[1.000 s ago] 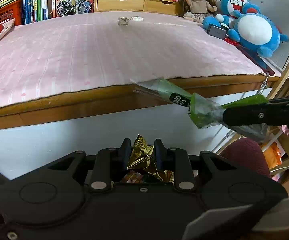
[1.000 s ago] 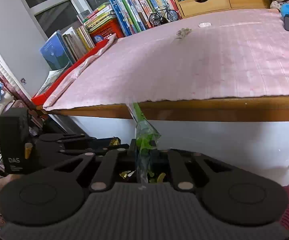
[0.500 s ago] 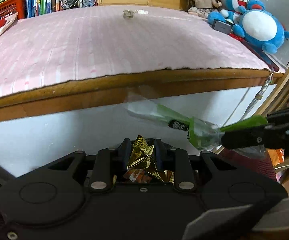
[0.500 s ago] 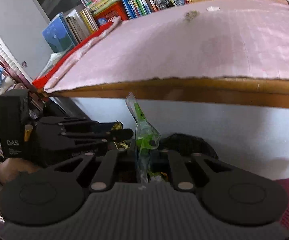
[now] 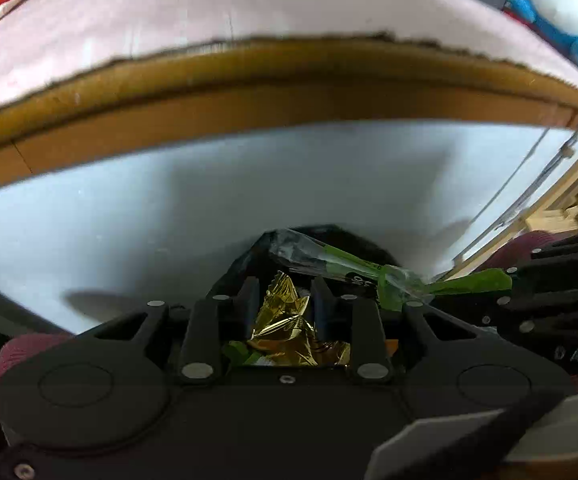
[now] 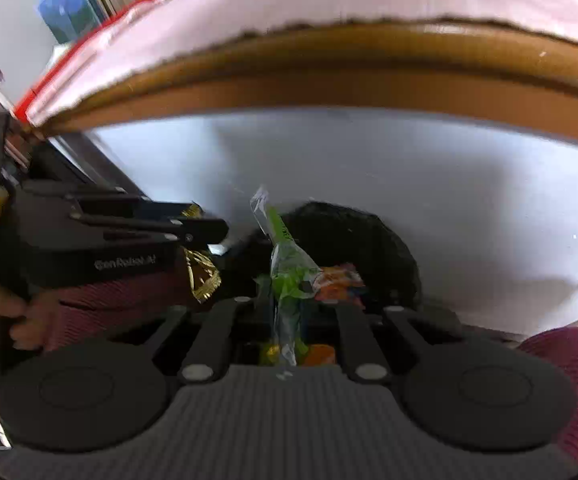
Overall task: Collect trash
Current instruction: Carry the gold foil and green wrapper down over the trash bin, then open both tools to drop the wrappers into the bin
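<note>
Now both pieces in hand: left gripper [image 5: 283, 300] jaws pinch gold foil wrapper [image 5: 289, 330]; right gripper [image 6: 285, 312] jaws clamp green plastic wrapper [image 6: 287, 276], just above black-lined bin [image 6: 353, 240]. Release pending.

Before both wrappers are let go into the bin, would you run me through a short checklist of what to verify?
1. Left gripper shut on the gold wrapper: ok.
2. Right gripper shut on the green wrapper: ok.
3. Black bin lies beyond both grippers, below the table edge: ok.
4. Green wrapper's tip over the bin's opening: ok.
5. Gold wrapper fully over the opening: cannot tell, the fingers hide the rim.
6. Room left in the bin: cannot tell; an orange packet shows inside.
</note>
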The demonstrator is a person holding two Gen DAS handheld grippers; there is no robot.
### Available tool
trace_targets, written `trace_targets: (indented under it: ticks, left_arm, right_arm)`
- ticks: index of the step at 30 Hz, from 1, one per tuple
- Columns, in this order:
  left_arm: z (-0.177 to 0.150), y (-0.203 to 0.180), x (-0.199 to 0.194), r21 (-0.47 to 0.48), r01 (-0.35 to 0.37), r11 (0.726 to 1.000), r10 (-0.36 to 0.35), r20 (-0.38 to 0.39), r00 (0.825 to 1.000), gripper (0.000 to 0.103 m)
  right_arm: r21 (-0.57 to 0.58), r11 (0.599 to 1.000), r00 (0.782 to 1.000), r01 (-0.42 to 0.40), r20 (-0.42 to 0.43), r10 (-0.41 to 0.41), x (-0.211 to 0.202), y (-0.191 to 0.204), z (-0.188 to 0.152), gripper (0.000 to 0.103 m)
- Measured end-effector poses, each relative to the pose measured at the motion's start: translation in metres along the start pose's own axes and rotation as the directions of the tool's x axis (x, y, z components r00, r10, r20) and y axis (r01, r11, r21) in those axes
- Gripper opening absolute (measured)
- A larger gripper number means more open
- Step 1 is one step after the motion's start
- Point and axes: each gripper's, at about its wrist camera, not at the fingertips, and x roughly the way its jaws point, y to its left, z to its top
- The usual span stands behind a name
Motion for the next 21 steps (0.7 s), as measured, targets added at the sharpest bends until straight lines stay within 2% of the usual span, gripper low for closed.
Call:
trace_targets:
  ticks: [8, 15, 21]
  left_arm:
    - [-0.003, -0.004, 0.027, -0.023, -0.014, 1.000, 0.012, -0.065, 0.998, 0.026]
    - [-0.006, -0.005, 0.030, -0.002, -0.026, 1.000, 0.025, -0.059, 0.998, 0.035]
    - [-0.008, -0.004, 0.028, -0.005, -0.030, 1.000, 0.029, -0.065, 0.997, 0.039]
  right_arm:
    - [0.007, 1.000, 0.998, 0.021, -0.054, -0.021, 0.030, -0.004, -0.010, 0.017]
    - [0.007, 1.000, 0.998, 0.020, -0.059, -0.020, 0.029, -0.007, -0.009, 0.024]
    - [0.008, 1.000, 0.998, 0.017, -0.061, -0.017, 0.032, -0.008, -0.008, 0.024]
